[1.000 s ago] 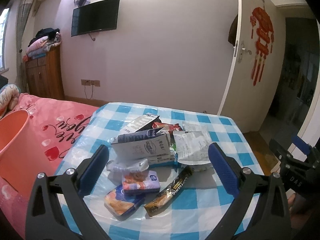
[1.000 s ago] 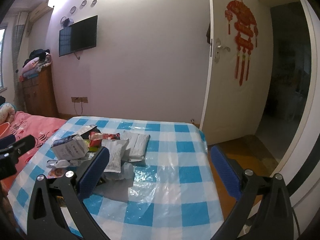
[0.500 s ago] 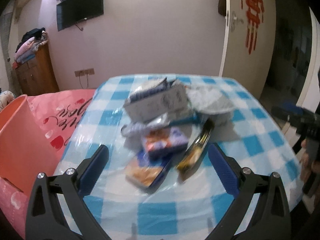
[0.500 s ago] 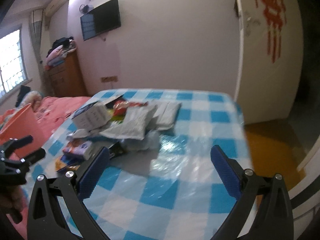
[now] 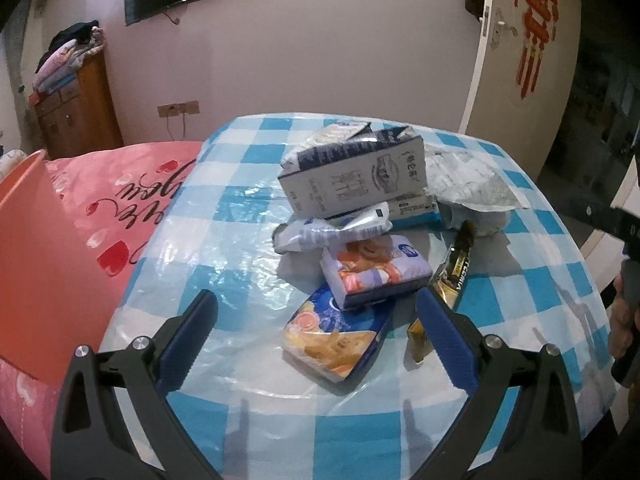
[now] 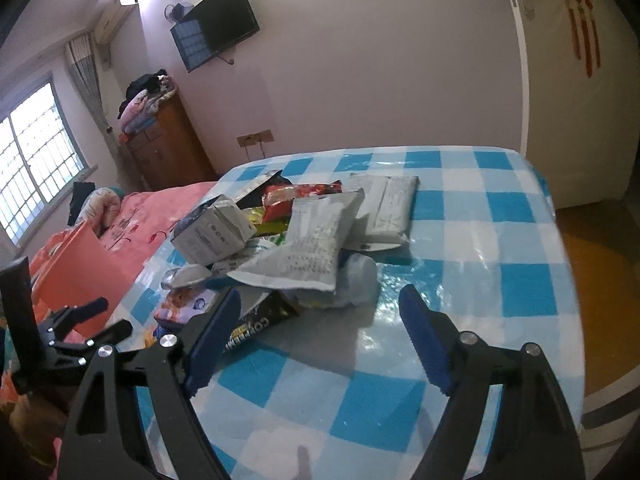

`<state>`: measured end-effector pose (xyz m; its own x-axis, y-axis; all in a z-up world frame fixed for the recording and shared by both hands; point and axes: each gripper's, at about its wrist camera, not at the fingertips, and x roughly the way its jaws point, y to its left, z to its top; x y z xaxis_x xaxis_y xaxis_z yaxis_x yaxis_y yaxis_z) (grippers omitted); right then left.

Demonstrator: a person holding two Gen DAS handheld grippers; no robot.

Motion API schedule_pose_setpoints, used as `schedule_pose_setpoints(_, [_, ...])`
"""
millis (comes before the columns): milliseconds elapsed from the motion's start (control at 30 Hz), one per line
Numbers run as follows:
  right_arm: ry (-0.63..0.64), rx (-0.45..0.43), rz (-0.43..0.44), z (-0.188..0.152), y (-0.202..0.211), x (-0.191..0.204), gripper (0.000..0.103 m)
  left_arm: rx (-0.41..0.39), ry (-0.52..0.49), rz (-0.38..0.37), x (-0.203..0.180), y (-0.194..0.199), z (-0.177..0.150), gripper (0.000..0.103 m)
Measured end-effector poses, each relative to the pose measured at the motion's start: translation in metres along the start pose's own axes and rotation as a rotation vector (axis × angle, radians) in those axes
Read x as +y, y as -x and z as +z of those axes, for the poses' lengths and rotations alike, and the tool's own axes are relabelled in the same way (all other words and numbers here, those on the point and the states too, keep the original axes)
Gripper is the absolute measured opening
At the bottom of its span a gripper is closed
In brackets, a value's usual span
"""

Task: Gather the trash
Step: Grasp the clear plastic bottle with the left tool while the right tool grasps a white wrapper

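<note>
On the blue-and-white checked surface (image 5: 248,216), under a glossy clear plastic cover, lies a loose heap of packaging trash. Seen from the left wrist, a crumpled milk carton (image 5: 352,184) stands at twelve o'clock of the heap, with a squashed silver-blue wrapper (image 5: 332,232) leaning on its near side. Toward six o'clock lie two tissue packs, a lilac one (image 5: 376,270) resting partly on a blue one (image 5: 336,340). A black-and-gold coffee sachet (image 5: 454,276) lies at three o'clock, and grey foil pouches (image 5: 468,182) sit at about two o'clock. An orange bin (image 5: 36,264) stands at nine o'clock, off the surface beside a pink bed (image 5: 132,200).

The left tool (image 5: 316,338) hovers released, its jaws wide, the blue tissue pack just ahead between them but untouched. The right tool (image 6: 320,334) has just been narrowing yet remains released, with nothing between its pads; the sachet's end lies just beside its left pad.

All of this looks light and soft. The tissue packs should squash, so pinching across their narrow sides seems best. Foil pouches and the sachet are probably slippery; a crimped edge would hold better. The carton should dent; its folded top offers a hold.
</note>
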<state>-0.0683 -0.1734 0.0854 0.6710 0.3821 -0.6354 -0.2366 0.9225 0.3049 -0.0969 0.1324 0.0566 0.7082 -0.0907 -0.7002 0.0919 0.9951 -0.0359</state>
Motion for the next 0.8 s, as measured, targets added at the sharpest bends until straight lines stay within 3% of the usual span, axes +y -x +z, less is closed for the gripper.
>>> schedule_pose_setpoints(100, [-0.029,0.014,0.015,0.011,-0.009,-0.004,0.081,0.018,-0.021,-0.001,-0.007,-0.01,0.01,0.098])
schedule_pose_setpoints(233, [-0.083,0.022,0.053,0.03,-0.019,-0.014,0.081,0.034,0.031,-0.045,-0.008,-0.02,0.029,0.094])
schedule_pose_setpoints(333, [-0.126,0.043,0.078,0.041,-0.029,-0.023,0.08,0.072,0.115,-0.075,-0.002,-0.032,0.037,0.086])
schedule_pose_setpoints(400, [-0.15,0.069,0.09,0.046,-0.038,-0.029,0.072,0.127,0.205,-0.1,0.009,-0.044,0.038,0.072])
schedule_pose_setpoints(500, [-0.193,0.121,0.124,0.049,-0.055,-0.038,0.07,0.196,0.307,-0.141,0.02,-0.06,0.036,0.066])
schedule_pose_setpoints(633, [-0.276,0.184,0.191,0.049,-0.075,-0.048,0.066,0.233,0.37,-0.18,0.024,-0.069,0.037,0.066])
schedule_pose_setpoints(800, [-0.285,0.244,0.213,0.052,-0.096,-0.047,0.06,0.253,0.436,-0.214,0.03,-0.077,0.041,0.066])
